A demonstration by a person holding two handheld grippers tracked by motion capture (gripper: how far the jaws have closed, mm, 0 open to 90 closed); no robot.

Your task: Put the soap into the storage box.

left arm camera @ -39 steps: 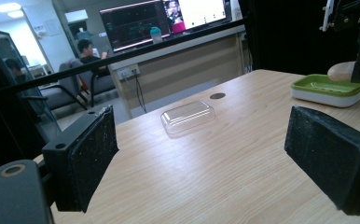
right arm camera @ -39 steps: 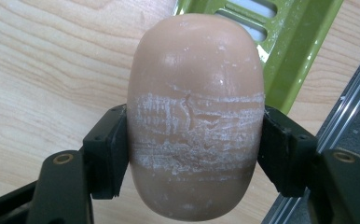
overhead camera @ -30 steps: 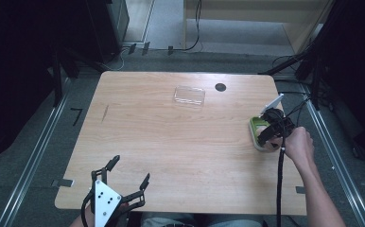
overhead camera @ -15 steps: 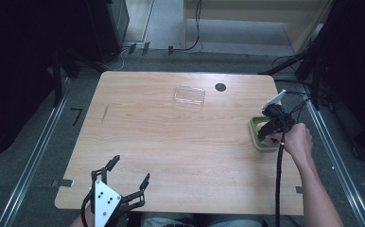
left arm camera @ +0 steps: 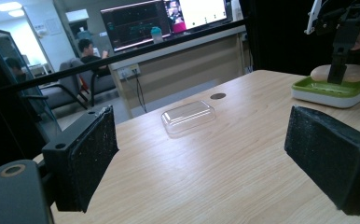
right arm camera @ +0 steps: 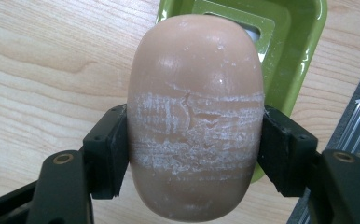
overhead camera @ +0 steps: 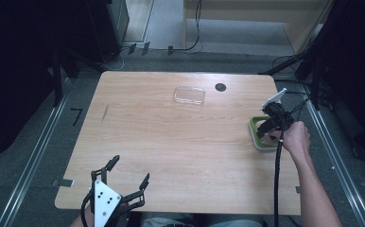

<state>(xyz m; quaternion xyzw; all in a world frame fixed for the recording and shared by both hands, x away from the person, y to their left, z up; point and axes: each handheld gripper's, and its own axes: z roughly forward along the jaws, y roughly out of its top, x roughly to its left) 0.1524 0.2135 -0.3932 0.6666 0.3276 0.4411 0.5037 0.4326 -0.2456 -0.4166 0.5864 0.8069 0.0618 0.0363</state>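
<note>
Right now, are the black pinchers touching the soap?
Touching. In the right gripper view, both pads of the right gripper press flat against the sides of the soap, with no gap, above the green dish.

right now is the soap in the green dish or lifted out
Lifted out: the right gripper is shut on the soap, held above the green dish.

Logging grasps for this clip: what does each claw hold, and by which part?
The right claw grips the bar of soap across its scuffed middle, above the green soap dish. The left claw is open, holding nothing.
</note>
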